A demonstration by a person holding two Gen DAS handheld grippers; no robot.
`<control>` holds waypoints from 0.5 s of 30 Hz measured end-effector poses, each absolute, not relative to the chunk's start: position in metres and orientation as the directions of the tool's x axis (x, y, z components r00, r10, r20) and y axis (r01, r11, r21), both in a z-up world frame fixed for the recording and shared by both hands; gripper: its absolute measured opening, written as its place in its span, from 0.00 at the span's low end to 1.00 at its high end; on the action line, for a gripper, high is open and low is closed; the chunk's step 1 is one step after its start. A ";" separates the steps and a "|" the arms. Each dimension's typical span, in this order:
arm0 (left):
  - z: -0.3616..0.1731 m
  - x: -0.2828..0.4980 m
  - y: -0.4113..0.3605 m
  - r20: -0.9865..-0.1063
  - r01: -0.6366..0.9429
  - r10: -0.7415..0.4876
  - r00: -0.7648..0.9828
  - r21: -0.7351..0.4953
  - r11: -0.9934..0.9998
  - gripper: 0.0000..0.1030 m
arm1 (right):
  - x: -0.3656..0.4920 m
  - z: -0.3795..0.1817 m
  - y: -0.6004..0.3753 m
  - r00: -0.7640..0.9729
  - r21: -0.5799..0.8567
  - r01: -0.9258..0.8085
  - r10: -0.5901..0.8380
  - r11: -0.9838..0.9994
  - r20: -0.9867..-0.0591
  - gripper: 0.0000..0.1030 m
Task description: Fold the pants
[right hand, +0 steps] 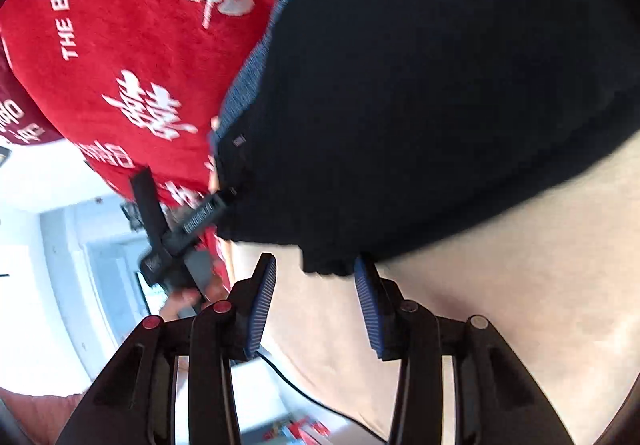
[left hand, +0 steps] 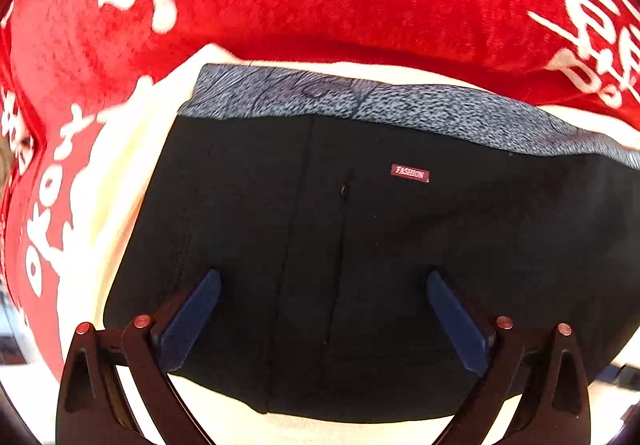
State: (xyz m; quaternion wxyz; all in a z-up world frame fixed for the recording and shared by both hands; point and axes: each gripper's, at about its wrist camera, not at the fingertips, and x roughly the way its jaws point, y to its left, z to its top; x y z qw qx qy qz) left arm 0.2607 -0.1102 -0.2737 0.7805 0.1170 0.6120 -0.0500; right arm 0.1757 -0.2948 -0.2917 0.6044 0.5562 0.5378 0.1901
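Left hand-held gripper (left hand: 323,321) released, wide above black pants (left hand: 360,245); right hand-held gripper (right hand: 315,305) half-spread, grasping nothing, just short of hem. Risk: snagging one layer only, skewing fold.

Folded black pants (left hand: 360,245) lie on a cream-and-red blanket (left hand: 360,5).

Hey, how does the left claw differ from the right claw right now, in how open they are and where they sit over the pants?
The left claw is spread wide; the right claw stands narrower, though also open. The left claw hangs over the middle of the black pants, while the right claw sits at their edge, over the cream cloth. Neither grips anything.
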 end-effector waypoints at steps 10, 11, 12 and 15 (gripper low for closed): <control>-0.280 0.267 -0.089 -0.964 0.248 0.019 0.267 0.087 0.965 1.00 | 0.188 -0.267 -0.312 0.379 0.845 0.380 0.769 0.377 -0.514 0.09; -0.281 0.264 -0.089 -0.960 0.258 0.016 0.278 0.091 0.962 1.00 | 0.180 -0.268 -0.311 0.368 0.826 0.385 0.752 0.412 -0.547 0.09; -0.282 0.261 -0.089 -0.956 0.266 0.016 0.293 0.097 0.959 1.00 | 0.177 -0.279 -0.309 0.342 0.797 0.406 0.734 0.447 -0.587 0.08; -0.280 0.260 -0.091 -0.962 0.272 0.024 0.274 0.101 0.957 1.00 | 0.157 -0.308 -0.316 0.342 0.800 0.493 0.770 0.341 -0.539 0.03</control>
